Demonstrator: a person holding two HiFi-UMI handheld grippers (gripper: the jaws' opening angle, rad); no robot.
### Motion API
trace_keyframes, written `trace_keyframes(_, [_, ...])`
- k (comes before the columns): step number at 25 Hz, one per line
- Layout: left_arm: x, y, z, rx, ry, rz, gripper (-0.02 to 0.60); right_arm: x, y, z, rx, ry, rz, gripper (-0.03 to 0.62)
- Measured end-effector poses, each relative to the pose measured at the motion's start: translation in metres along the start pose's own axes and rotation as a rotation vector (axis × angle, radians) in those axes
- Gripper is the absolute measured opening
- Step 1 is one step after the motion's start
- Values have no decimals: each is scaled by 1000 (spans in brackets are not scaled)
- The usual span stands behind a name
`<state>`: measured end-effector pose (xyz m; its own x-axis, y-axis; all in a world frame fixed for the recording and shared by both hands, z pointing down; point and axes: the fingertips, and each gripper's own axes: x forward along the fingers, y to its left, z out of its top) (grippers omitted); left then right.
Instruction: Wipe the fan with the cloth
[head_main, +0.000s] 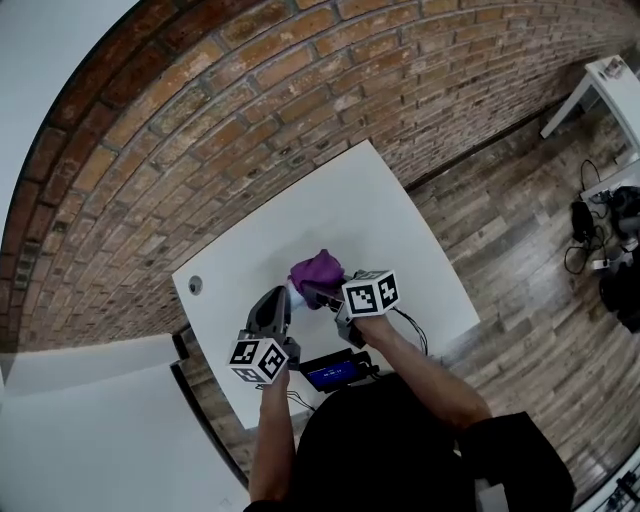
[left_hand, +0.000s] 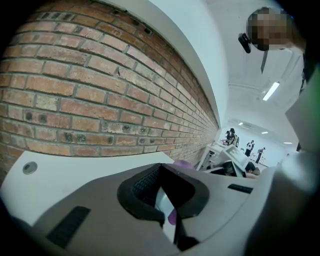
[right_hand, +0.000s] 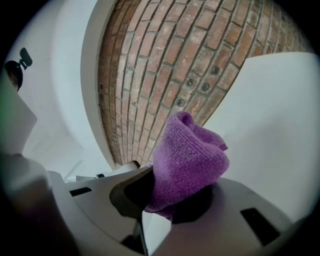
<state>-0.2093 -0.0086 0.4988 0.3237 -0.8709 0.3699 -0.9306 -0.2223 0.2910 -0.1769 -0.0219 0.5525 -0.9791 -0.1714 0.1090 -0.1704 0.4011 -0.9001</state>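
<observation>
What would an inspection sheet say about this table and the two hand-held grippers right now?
Surface: white table against a brick wall; round hole near one corner.
Job's things: purple cloth, bunched up. The fan cannot be made out; only a white sliver shows between the left jaws.
Clutter: dark device with a blue screen at the table's near edge.
Grippers: right gripper shut on the purple cloth; left gripper shut.
Cables: black cable on the table behind the right gripper; floor cables off to the side.
Surroundings: wooden floor; second white table.
</observation>
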Motion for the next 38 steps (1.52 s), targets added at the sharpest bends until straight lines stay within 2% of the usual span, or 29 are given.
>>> trace_keyframes(4, [0,-1,-1,-4,0,0,5,-14,-45,-19,42,44,-145,72])
trace_keyframes(6, [0,-1,0,-6,-2,-2,5,-29,-61,-17,122,-8,-186,72])
trace_keyframes(8, [0,-1,0,-4,-3,-2,5,-39,-60,-6,241,-102,-128,72])
trace_keyframes(11, [0,-1,1,-5,-6,2,5,-39,-47,6,443,-209,23,72])
trace_keyframes(15, [-1,-1,0,-8,-12,9,5,-14,-31,-11,606,-181,120,72])
trace_keyframes(17, [-1,-2,-1,-9,-11,9,5,-4,-30,-19,649,-177,128,72])
trace_keyframes(19, [0,-3,-1,-6,-8,9,5,0,-37,-22,638,-175,97,72])
trace_keyframes(22, [0,-3,0,0,-7,12,5,4,-51,-30,562,-140,20,72])
trace_keyframes(28, [-1,4,1,-10,-7,17,5,8,-92,-61,387,27,-212,72])
trace_keyframes(31, [-2,2,0,-15,-8,15,5,-6,-94,-64,340,63,-266,72])
trace_keyframes(33, [-1,1,0,-16,-11,14,5,-18,-81,-56,364,25,-220,72])
trace_keyframes(37, [0,-1,1,-10,-12,12,5,-30,-29,-28,521,-124,77,72])
trace_keyframes(38, [-1,0,1,-10,-14,13,5,-28,-22,-25,546,-134,122,72])
